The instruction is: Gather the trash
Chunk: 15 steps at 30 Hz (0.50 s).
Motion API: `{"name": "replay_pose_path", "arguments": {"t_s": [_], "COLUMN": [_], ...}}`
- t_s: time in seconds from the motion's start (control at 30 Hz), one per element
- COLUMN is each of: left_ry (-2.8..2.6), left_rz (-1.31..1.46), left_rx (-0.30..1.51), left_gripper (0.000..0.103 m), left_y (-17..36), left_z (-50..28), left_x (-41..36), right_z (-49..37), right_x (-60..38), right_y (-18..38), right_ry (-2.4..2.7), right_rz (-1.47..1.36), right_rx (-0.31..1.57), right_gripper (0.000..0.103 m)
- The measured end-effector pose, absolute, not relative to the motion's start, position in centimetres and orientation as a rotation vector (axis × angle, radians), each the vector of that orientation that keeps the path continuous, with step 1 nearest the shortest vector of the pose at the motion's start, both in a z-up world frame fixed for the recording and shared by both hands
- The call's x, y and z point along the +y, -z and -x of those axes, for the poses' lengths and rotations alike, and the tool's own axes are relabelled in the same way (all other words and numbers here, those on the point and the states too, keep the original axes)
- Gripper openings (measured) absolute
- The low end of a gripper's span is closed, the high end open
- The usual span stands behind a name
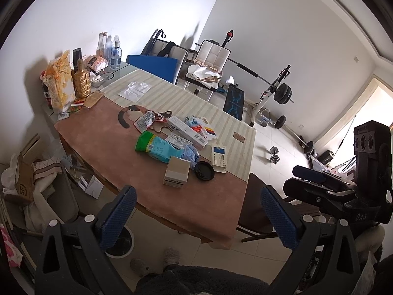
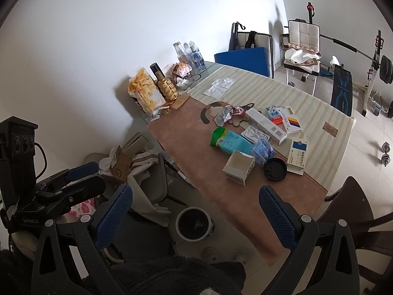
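Trash lies in a cluster on the table (image 1: 103, 137): a green and blue wrapper (image 1: 157, 147), a small open carton (image 1: 176, 174), a black lid (image 1: 204, 170), a blister pack (image 1: 178, 142), a long white box (image 1: 188, 132) and a blue-and-white medicine box (image 1: 219, 155). The same cluster shows in the right wrist view around the carton (image 2: 239, 167) and lid (image 2: 275, 169). A round bin (image 2: 194, 223) stands on the floor by the table's near corner. My left gripper (image 1: 197, 216) is open and empty, held short of the table edge. My right gripper (image 2: 195, 217) is open and empty above the bin.
A chip bag (image 1: 60, 83), a gold bottle (image 1: 82, 81) and water bottles (image 1: 113, 49) stand at the table's far left. A dark chair (image 2: 348, 209) is at the right. Cardboard and bags (image 1: 24, 179) clutter the floor at the left. Gym equipment (image 1: 277, 91) stands behind.
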<state>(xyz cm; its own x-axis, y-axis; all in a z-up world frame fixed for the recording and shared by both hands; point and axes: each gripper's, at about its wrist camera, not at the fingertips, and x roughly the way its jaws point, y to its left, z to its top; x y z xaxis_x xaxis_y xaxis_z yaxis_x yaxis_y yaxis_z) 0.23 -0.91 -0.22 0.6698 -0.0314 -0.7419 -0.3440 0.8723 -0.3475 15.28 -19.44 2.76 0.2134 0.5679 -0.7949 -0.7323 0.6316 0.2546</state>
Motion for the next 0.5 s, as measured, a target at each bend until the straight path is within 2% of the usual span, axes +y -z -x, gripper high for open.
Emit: {"name": "replay_pose_path", "arguments": {"t_s": [0.5], "left_ry": [-0.180], "left_rz": [0.493], "left_rx": [0.819], "left_gripper": [0.103], "left_y": [-0.23], "left_z": [-0.32], "left_x": [-1.01], "right_z": [-15.39], "right_x": [-19.31], "right_y": [-2.61], "right_ry": [-0.910], "right_rz": [0.191], "right_rx": [1.010], "right_gripper": [0.103]}}
